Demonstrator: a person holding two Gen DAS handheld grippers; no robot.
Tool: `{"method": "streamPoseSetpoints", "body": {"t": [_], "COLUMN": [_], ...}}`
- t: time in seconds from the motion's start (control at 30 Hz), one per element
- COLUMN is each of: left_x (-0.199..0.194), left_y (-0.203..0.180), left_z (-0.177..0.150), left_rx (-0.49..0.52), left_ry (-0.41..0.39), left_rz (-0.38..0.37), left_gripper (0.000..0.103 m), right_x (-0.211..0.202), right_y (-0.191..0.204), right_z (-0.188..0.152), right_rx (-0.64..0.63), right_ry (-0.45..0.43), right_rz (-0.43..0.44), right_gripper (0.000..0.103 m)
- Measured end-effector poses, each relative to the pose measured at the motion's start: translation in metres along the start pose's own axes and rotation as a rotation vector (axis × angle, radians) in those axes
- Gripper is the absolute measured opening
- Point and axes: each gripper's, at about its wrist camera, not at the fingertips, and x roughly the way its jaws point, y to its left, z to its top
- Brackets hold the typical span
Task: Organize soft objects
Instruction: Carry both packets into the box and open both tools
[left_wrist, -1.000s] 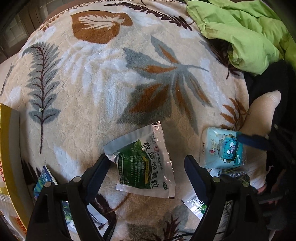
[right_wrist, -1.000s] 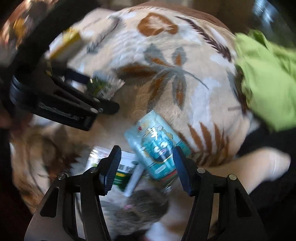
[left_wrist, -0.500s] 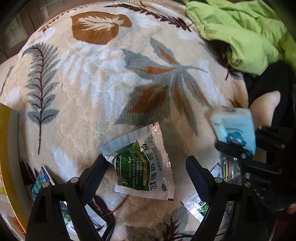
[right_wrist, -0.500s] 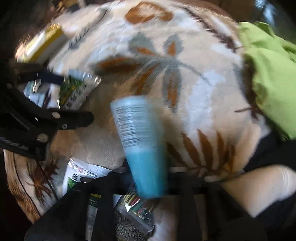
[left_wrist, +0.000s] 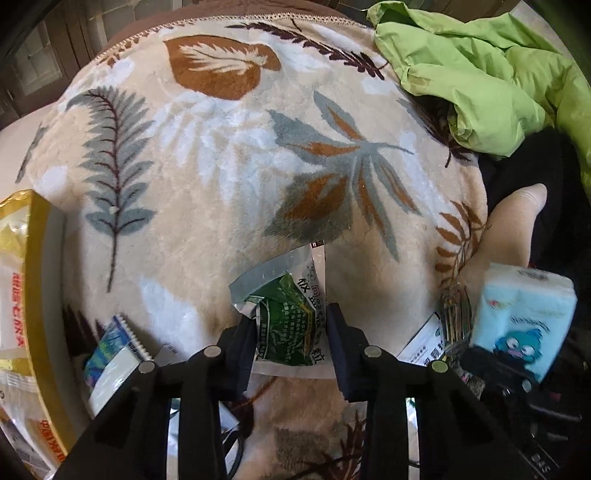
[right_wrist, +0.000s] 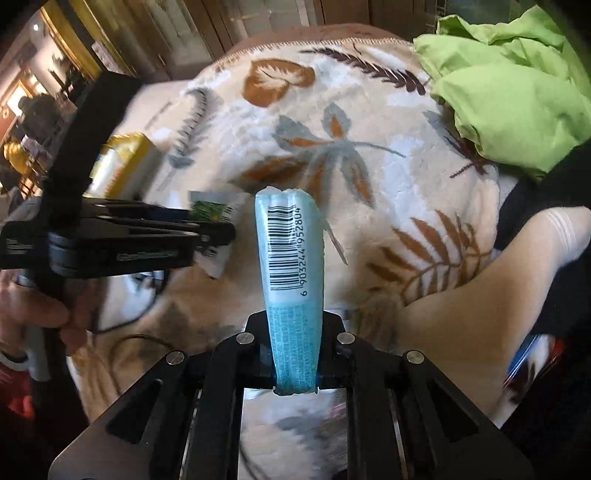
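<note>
Over the blanket (left_wrist: 221, 206), left gripper (left_wrist: 291, 325) jaws just closed onto green sachet (left_wrist: 288, 321), right gripper (right_wrist: 295, 354) now clamping tissue pack (right_wrist: 290, 258)

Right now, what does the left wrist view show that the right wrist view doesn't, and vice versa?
Left wrist only: the cartoon front of the blue tissue pack, a small blue-and-white sachet at lower left, and more sachets beside the tissue pack.

Right wrist only: the tissue pack's barcode edge, clamped in the right gripper, and the hand holding the left gripper.

Both: the leaf-print blanket, the green cloth, the yellow box, and the green sachet, on which the left gripper's fingers have just been closing.
</note>
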Motion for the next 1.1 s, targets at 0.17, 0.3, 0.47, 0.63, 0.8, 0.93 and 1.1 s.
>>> {"method": "streamPoseSetpoints", "body": {"t": [0.17, 0.3, 0.47, 0.63, 0.8, 0.93, 1.1], "left_x": [-0.025, -0.050, -0.083, -0.115, -0.145, -0.149, -0.141], "left_y": [0.019, 0.033, 0.062, 0.108, 0.158, 0.193, 0.218], "left_z": [-0.010, -0.022, -0.037, -0.055, -0.070, -0.078, -0.083], "left_rx": [-0.041, -0.048, -0.056, -0.109, -0.163, -0.218, -0.267], "left_ry": [-0.026, -0.050, -0.078, -0.110, -0.149, -0.147, -0.138], "left_rz": [-0.038, -0.048, -0.034, -0.007, 0.037, 0.060, 0.061], "left_gripper": [0.036, 0.036, 0.036, 0.036, 0.036, 0.036, 0.036], "right_x": [-0.007, -0.002, 0.005, 0.021, 0.041, 0.064, 0.099], "right_y": [0.026, 0.050, 0.093, 0.142, 0.196, 0.237, 0.268], "right_z": [-0.004, 0.000, 0.011, 0.033, 0.062, 0.082, 0.094], "right_rx": [0.026, 0.023, -0.022, -0.069, -0.114, -0.176, -0.259], "right_ry": [-0.029, -0.043, -0.048, -0.049, -0.040, -0.024, 0.022], "right_rz": [0.025, 0.055, 0.092, 0.124, 0.120, 0.049, -0.094], "right_gripper": [0.012, 0.012, 0.012, 0.012, 0.012, 0.012, 0.012]}}
